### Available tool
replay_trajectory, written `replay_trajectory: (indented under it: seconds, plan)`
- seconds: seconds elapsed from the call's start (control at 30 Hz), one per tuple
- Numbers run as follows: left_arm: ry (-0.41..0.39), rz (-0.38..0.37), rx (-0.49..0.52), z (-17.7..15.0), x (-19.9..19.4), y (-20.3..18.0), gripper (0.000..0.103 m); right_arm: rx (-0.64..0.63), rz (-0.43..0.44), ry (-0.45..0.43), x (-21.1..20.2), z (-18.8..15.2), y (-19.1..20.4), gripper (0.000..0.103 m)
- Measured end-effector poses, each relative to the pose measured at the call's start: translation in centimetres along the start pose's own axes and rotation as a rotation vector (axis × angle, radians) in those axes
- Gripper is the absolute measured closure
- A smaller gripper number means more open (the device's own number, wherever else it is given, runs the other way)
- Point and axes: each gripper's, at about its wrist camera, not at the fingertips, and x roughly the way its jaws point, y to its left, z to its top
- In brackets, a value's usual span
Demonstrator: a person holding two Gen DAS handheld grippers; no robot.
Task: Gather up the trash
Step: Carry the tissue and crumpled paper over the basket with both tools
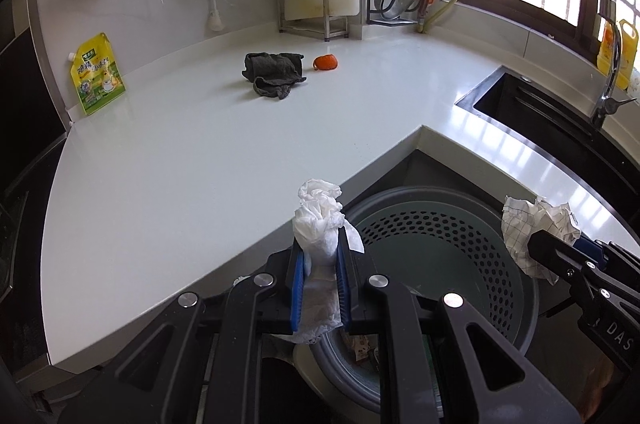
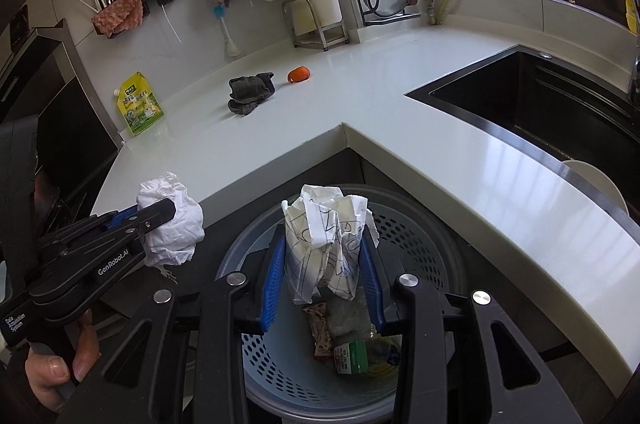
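Note:
My left gripper [image 1: 320,256] is shut on a crumpled white tissue [image 1: 318,224], held at the counter's front edge beside the grey perforated trash bin [image 1: 460,244]. It also shows in the right wrist view [image 2: 160,220] with the tissue [image 2: 176,228]. My right gripper [image 2: 324,264] is shut on a crumpled checked paper [image 2: 324,244], held right over the bin [image 2: 432,236], which holds several wrappers [image 2: 352,344]. The right gripper also shows in the left wrist view [image 1: 560,248] with the paper [image 1: 528,228].
On the white counter [image 1: 180,163] lie a dark grey rag [image 1: 274,73] and an orange peel [image 1: 325,62]. A yellow pouch [image 1: 96,73] leans on the back wall. A black sink [image 2: 540,95] is at the right. Racks with lids and cloths line the back.

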Motion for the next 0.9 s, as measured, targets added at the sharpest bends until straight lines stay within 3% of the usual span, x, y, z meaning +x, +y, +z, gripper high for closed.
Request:
replay_trajectory:
  seconds: [0.43,0.9]
  plan:
    - [0.034,-0.022,0.027,-2.9,0.1,-1.6,0.088,-0.007,-0.024,0.042,-0.7,-3.4,-0.8,0.069]
    - [0.122,-0.067,0.043,-5.2,2.2,-3.0,0.088,0.003,-0.03,0.094,0.0,-5.6,-2.1,0.069]
